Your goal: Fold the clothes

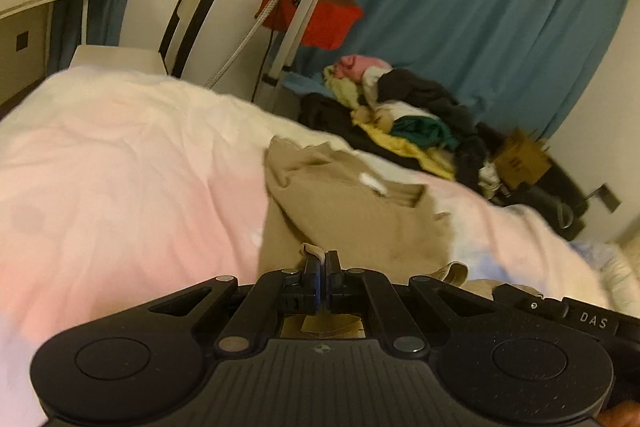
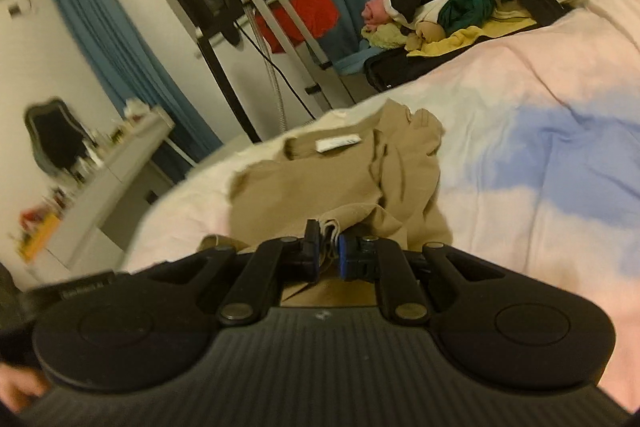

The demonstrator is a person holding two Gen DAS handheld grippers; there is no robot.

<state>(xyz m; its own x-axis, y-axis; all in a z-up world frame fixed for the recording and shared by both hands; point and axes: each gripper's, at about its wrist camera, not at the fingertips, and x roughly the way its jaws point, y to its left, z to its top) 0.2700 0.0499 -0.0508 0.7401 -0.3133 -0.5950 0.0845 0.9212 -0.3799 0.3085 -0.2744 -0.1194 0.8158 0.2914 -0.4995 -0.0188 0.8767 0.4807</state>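
The crumpled tan cotton garment (image 1: 352,211) lies ahead of both your claws on the pale pink-and-blue quilted bed cover (image 1: 120,167), its white neck label (image 2: 338,144) facing up at the far end. Your left claw (image 1: 320,261) is clenched on a bunched edge of the tan cloth, with a small fold poking up between its fingers. Your right claw (image 2: 328,243) is likewise gripping a gathered edge of the same garment, the fabric pinched between its blue-padded fingers (image 2: 345,247). Beyond the garment, past the far edge of the bed, sits a mixed heap of unfolded clothes (image 1: 404,107) in black, yellow, green and pink. Further off hangs a teal curtain (image 1: 480,7), with a red fabric box (image 1: 320,15) behind a white-and-black metal stand (image 1: 304,7).
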